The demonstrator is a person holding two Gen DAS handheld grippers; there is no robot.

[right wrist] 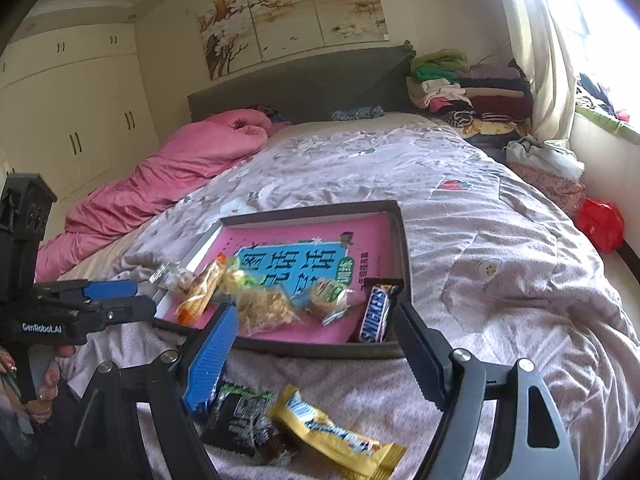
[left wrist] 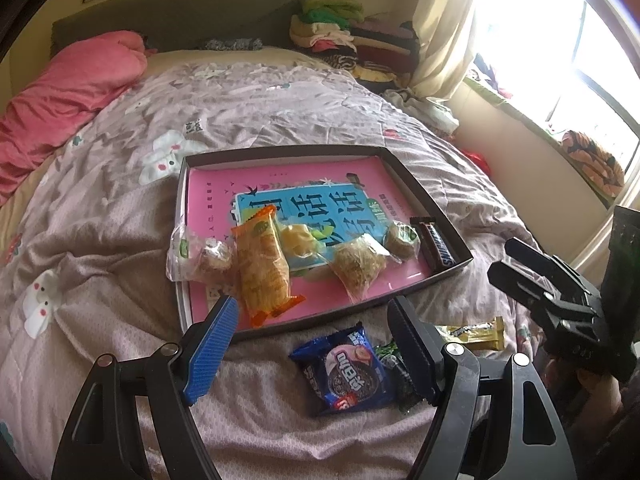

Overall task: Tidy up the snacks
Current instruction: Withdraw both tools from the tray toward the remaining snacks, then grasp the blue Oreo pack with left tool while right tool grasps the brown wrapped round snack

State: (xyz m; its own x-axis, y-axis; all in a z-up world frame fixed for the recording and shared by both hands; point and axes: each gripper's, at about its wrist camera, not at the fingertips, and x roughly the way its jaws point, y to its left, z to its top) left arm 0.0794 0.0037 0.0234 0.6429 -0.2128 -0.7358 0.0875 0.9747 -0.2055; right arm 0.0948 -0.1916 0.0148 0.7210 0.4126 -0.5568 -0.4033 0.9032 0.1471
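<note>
Your shallow dark cardboard tray [left wrist: 404, 168], pink book inside, sits mid-bed on the mauve floral quilt [left wrist: 120, 208]. Along its near edge lie five wrapped snacks and a brown Snickers bar [left wrist: 434, 246] in the near right corner. The blue Oreo packet [left wrist: 348, 368] lies outside on the quilt. Your left gripper [left wrist: 316, 344] and right gripper [right wrist: 320, 352] both stand apart, empty.

Bed [left wrist: 280, 112], tray [left wrist: 424, 196], loose snack packets [left wrist: 348, 368]

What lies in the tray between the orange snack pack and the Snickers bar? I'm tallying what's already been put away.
Three clear-wrapped snacks: a yellowish one, a straw-coloured one and a round cake, between the orange pack and the Snickers bar. The left wrist view shows it best.
</note>
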